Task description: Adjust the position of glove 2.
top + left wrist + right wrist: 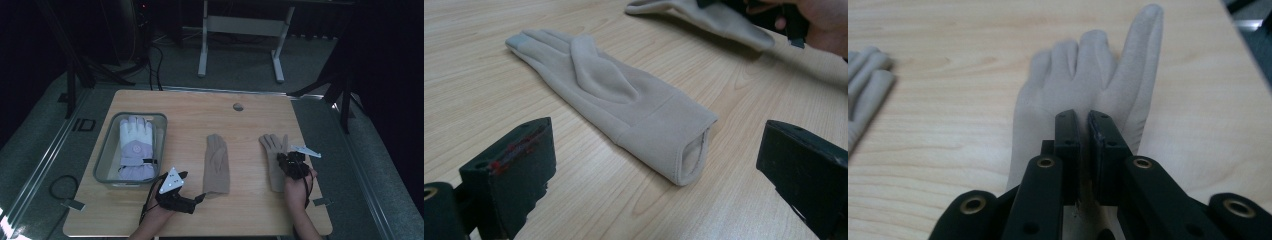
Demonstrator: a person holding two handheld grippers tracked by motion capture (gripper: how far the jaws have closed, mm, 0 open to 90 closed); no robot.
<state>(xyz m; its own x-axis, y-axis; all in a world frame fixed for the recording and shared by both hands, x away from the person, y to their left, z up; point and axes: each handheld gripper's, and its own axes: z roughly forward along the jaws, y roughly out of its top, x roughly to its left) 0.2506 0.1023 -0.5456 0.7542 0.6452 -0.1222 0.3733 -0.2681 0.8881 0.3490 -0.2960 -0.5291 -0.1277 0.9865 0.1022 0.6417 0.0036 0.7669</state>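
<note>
- Status: the work appears to be gathering gloves into the bin point(102, 161). One padded white-and-lilac ski glove point(135, 149) already lies inside it; two beige gloves remain on the table point(240, 210).
- Right gripper point(1084, 122): jaws nearly closed, pressed down on the palm of the right beige glove point(1073, 85). A pinch of fabric is probably caught between them, though the contact itself is hidden by the jaws. The glove lies flat beneath and ahead of the tool, fingers pointing away from it.
- Left gripper point(649, 170): jaws spread wide, holding nothing. The left beige glove point(614, 100) lies straight ahead, its open cuff facing the jaws and just short of them, not yet touched.
- Remaining, by judgement: lift both beige gloves and carry them to the bin, which sits ahead and to the outer side of the left gripper.
- Materials: beige gloves are thin, soft, suede-like knit, limp and flat; a seam band marks the cuff, and the index tip on the left one is a greyer patch. Ski glove is thick and quilted, with a dark wrist strap.
- Bin: translucent grey plastic, rectangular, rounded corners.
- Table: pale wood-grain laminate, smooth.
</note>
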